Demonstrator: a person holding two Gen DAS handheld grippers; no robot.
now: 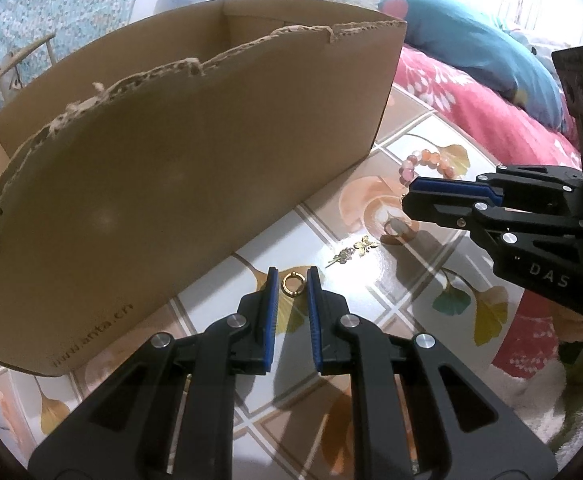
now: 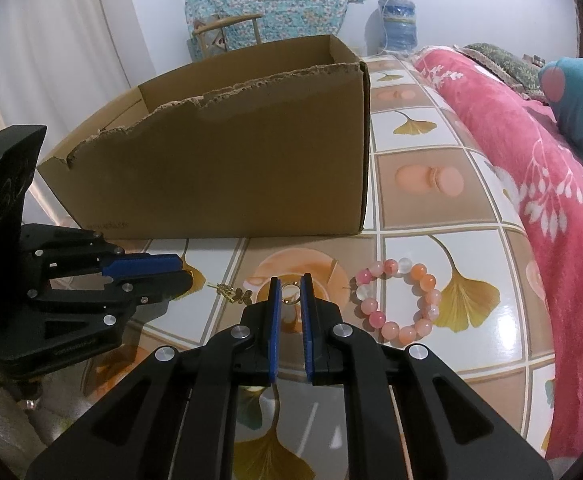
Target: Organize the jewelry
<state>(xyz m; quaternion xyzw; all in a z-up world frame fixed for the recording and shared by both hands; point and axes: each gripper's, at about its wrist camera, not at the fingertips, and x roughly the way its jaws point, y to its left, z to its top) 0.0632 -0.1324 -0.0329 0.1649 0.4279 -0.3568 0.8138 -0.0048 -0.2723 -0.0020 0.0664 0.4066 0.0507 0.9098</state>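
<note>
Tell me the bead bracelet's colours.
Bead bracelet: pink, orange and whitish beads, clearest in the right wrist view.

Matt cardboard box (image 2: 219, 176), glossy tablecloth (image 2: 411, 248), shiny metal ring (image 1: 292, 283).

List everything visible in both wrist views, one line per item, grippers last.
cardboard box: 1, brown, torn top edge, standing on the table behind the jewelry
bead bracelet: 1, pink, orange and white, on the table right of the right gripper
gold ring: 1, on the table between the left gripper's fingertips
second ring: 1, gold, between the right gripper's fingertips
gold charms: 2, butterfly and flower sprig, between the rings
tablecloth: 1, tiled ginkgo-leaf print
blanket: 1, pink floral, right
left gripper: black, blue pads, open
right gripper: same, open
</note>
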